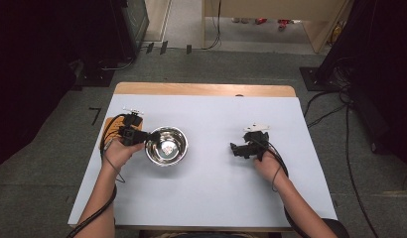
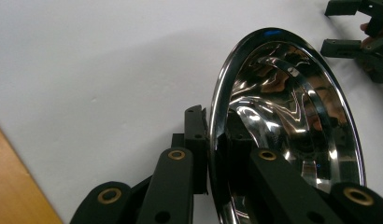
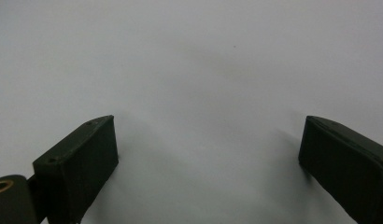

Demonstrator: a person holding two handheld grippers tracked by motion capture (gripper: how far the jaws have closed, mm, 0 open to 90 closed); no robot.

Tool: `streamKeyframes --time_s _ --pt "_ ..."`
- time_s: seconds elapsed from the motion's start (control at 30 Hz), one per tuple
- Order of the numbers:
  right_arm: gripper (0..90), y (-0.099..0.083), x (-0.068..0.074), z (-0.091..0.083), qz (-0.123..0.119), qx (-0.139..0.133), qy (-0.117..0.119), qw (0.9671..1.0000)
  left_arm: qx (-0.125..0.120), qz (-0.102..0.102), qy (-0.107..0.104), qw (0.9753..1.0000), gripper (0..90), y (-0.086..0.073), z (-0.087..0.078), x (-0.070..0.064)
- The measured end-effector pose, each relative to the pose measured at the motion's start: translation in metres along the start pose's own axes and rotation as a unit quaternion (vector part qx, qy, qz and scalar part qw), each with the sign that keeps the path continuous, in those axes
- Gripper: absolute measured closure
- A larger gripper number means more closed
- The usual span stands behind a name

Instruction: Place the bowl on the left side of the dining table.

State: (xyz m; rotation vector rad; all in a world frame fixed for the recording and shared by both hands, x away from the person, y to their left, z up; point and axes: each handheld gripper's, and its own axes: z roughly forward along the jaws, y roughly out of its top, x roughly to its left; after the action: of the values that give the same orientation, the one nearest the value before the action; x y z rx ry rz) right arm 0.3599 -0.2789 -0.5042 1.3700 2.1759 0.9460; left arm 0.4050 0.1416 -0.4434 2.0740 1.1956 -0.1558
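Two grippers work over a white sheet [image 1: 206,188] that covers most of a wooden table [image 1: 201,89]. The left gripper [image 1: 151,135] has its jaws closed on the rim of a steel bowl [image 1: 166,146]: in the left gripper view one jaw lies outside the bowl's wall and the other inside it, with the rim [image 2: 213,116] pinched between them. From that camera the bowl [image 2: 292,121] spreads up and to the right of the jaws, its polished inside full of bent reflections. In the high view the bowl sits on the sheet just beside the left hand [image 1: 121,151], on the side its jaws point toward, and something small and pale shows at its bottom, too blurred to name.

The right gripper [image 1: 235,148] is well apart from the bowl, with its jaws pointing toward it. Its jaws stand wide apart with nothing between them; in the right gripper view [image 3: 208,154] only bare white sheet lies between and beyond them. The right hand [image 1: 267,163] holds it low over the sheet. In the left gripper view this other gripper [image 2: 341,28] shows far beyond the bowl, at the upper right, jaws apart.
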Motion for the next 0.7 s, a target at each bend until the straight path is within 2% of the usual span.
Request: streamKeyframes --time_s 0.43,0.7 --pt "4.4 0.000 0.000 0.000 -0.001 0.000 0.000 1.0000 -0.005 -0.010 0.012 0.9999 84.6 -0.002 -0.006 0.008" --pt "4.4 0.000 0.000 0.000 0.000 0.000 0.000 1.0000 -0.012 -0.023 0.020 0.9995 84.6 -0.005 -0.012 0.015"
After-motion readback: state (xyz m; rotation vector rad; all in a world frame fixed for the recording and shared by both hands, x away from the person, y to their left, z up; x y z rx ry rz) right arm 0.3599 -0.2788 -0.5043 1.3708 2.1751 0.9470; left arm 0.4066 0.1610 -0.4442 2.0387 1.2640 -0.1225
